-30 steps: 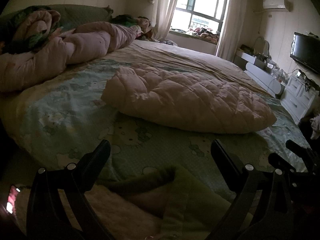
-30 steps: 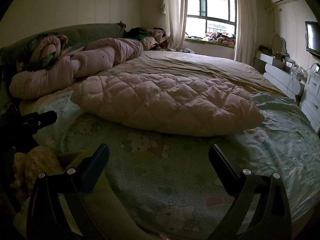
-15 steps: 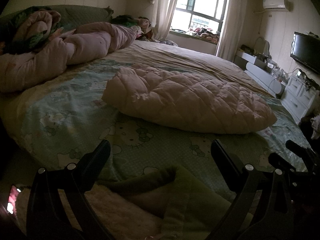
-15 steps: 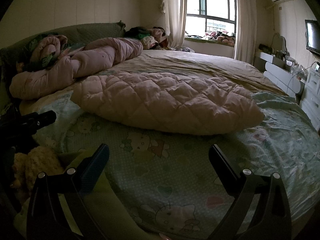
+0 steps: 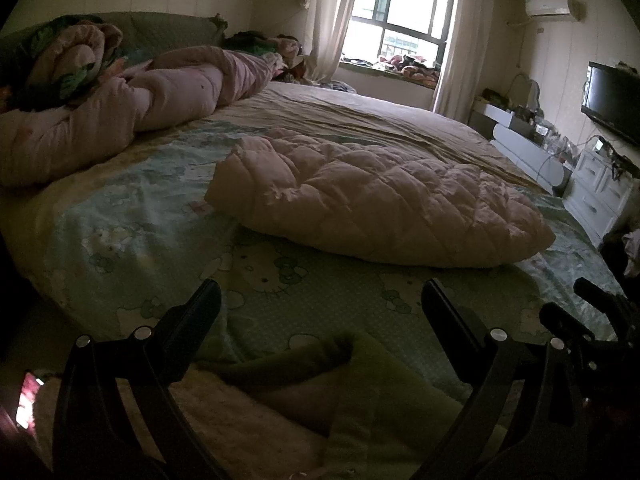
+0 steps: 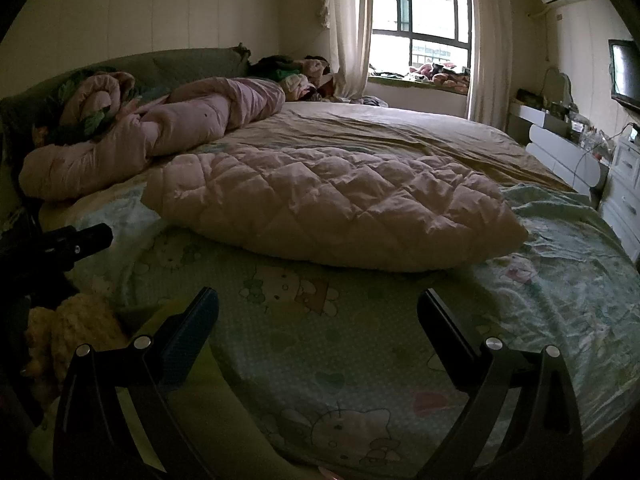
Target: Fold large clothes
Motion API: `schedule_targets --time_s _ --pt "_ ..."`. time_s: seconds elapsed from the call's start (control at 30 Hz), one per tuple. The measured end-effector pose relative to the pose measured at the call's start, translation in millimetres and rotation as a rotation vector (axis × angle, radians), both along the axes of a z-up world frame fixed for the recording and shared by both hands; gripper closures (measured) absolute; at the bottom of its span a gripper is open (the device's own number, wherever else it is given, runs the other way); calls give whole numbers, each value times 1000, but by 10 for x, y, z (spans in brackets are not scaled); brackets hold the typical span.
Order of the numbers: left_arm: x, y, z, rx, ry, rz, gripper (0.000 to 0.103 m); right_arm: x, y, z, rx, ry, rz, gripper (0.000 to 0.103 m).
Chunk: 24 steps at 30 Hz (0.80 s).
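Observation:
A pale pink quilted garment (image 5: pixel 380 204) lies folded flat in the middle of the bed, also in the right wrist view (image 6: pixel 332 208). My left gripper (image 5: pixel 320 304) is open and empty, held above the bed's near edge, well short of the garment. My right gripper (image 6: pixel 318 308) is open and empty too, over the green cartoon-print sheet (image 6: pixel 360 344) in front of the garment. Each gripper shows at the edge of the other's view.
A rolled pink duvet (image 5: pixel 120 120) and a bundled floral blanket (image 6: pixel 92 104) lie along the headboard at left. A green fleecy cloth (image 5: pixel 360 400) lies at the bed's near edge. White drawers (image 5: pixel 600 192) and a TV (image 5: pixel 612 100) stand at right.
Both views have shifted very slightly; the garment and the grippers' openings look the same.

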<state>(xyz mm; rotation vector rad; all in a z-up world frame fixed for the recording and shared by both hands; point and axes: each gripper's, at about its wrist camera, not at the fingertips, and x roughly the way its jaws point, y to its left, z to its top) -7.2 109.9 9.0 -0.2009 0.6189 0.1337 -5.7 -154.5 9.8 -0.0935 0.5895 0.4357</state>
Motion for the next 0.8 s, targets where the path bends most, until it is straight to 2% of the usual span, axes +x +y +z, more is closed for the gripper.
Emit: schedule_targets --time_s 0.2,0.33,0.5,0.6,0.63,0.67,0.7,0.77,0.8 --pt "-5 20 1 -6 -2 -6 9 25 8 -4 -2 13 -14 4" --pt "18 49 -12 18 19 18 9 39 -4 5 -1 14 -28 4" --pt "101 214 -67 -3 44 34 9 137 -295 61 22 -1 -153 4" --pt "354 577 -139 -50 101 75 9 274 -848 22 34 2 -331 4" --pt "491 806 -173 -72 130 119 9 331 -1100 -32 27 14 -412 4" --pt "605 1022 -198 -79 151 166 9 389 -1511 -148 17 45 -552 4" --pt "700 1173 -218 -76 167 194 9 404 -1794 -233 16 66 -642 4" --pt "982 1650 -235 -44 200 251 9 360 -2559 -483 1 122 -876 4" --pt "1124 1937 -242 -21 208 301 9 280 -3020 -639 -37 156 -1032 4"
